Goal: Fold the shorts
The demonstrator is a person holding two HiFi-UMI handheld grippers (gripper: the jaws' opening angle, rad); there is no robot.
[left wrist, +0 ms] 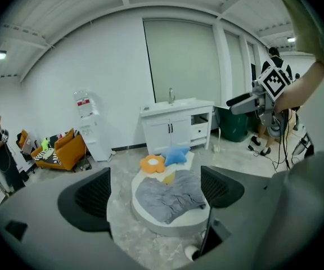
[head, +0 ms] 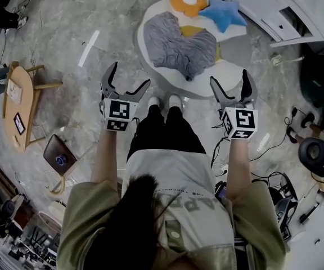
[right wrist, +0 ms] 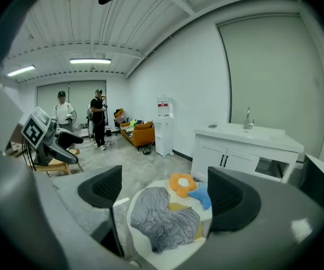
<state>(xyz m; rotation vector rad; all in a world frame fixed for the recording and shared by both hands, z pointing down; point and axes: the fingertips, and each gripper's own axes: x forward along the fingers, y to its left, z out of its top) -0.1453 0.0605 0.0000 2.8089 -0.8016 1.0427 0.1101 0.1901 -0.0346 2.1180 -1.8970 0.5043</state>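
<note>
Left claw [head: 129, 75], right claw [head: 229, 77] gape; crumpled shorts [head: 179, 44] lie diagonally.

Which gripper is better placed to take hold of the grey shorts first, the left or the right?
Right, slightly. The right gripper and left gripper both hang open and empty, but the nearest corner of the shorts lies toward the right one.

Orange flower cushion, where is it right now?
In the head view the orange flower cushion lies at the top centre, on the far end of the round white platform, beside the blue star cushion and just beyond the grey shorts.
</note>
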